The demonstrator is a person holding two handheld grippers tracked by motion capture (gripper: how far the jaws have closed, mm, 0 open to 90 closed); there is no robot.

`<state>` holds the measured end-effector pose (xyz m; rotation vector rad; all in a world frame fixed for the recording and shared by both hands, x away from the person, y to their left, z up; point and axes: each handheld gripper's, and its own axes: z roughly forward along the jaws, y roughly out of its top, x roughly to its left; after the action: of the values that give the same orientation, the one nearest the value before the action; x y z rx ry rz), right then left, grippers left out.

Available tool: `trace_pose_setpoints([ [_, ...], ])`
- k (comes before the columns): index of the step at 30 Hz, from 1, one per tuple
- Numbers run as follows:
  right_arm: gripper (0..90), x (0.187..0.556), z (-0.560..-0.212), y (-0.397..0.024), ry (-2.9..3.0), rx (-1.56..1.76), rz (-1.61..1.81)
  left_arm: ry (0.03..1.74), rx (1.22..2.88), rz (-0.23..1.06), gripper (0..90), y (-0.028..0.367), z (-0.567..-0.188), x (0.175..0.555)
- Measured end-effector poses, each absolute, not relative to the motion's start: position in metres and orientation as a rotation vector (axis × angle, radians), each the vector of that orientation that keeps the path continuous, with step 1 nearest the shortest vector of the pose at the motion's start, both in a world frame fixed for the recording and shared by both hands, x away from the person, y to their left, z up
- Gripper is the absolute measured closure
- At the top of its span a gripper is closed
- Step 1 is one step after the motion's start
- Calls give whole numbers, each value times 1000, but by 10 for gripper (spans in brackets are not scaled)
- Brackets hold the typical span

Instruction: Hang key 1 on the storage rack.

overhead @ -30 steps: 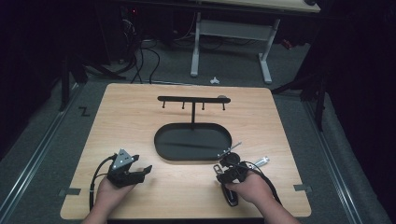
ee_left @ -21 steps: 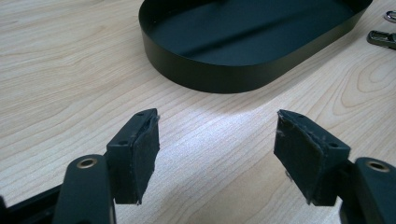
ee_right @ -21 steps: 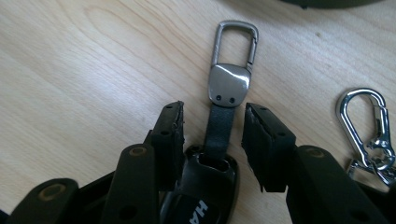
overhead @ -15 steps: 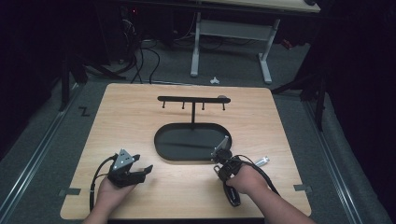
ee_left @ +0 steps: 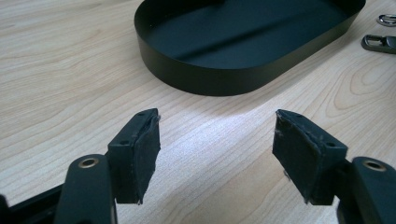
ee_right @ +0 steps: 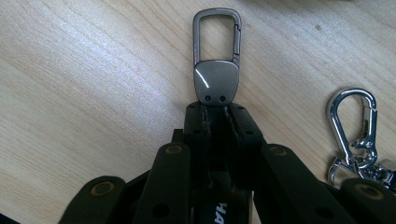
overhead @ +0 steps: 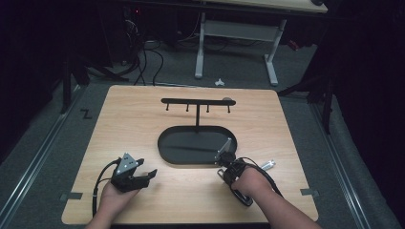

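A dark grey carabiner key clip [ee_right: 217, 60] lies flat on the wooden table, loop end away from me. My right gripper [ee_right: 215, 112] is shut on its flat tail; its jaws have just been closing on it. In the high view the right gripper [overhead: 228, 160] sits at the near right rim of the black oval tray [overhead: 165, 150]. My left gripper [overhead: 143, 177] rests on the table at the near left, open with nothing between its pads [ee_left: 140, 154], facing the tray [ee_left: 210, 86].
A silver snap hook with keys [ee_right: 352, 126] lies just right of the held clip, seen as a silver object [overhead: 267, 165] in the high view. A black rack with hooks [overhead: 197, 101] rises behind the tray. Bare wood surrounds both hands.
The right hand has shifted and turned slightly near the tray's right end, and its jaws have come together on the grey clip. The left hand has not moved.
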<state>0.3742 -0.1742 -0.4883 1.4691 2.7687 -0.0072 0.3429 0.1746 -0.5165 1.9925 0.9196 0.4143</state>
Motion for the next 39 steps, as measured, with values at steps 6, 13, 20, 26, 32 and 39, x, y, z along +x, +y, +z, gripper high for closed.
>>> trace_pose_setpoints([
  [6,797,374,-488,-174,2771,1460,-6,925,1981,414,325,175,-515,342],
  [13,805,369,-488,-179,2758,1444,70,916,1979,420,324,175,-515,343],
  [20,807,364,-488,-180,2729,1426,107,897,1987,420,324,174,-514,344],
  [26,807,360,-481,-185,2709,1431,150,889,1982,415,324,172,-514,346],
  [32,807,351,-463,-188,2670,1437,255,887,1989,409,324,172,-514,345],
  [39,808,346,-429,-195,2594,1446,413,878,1987,404,324,173,-514,345],
])
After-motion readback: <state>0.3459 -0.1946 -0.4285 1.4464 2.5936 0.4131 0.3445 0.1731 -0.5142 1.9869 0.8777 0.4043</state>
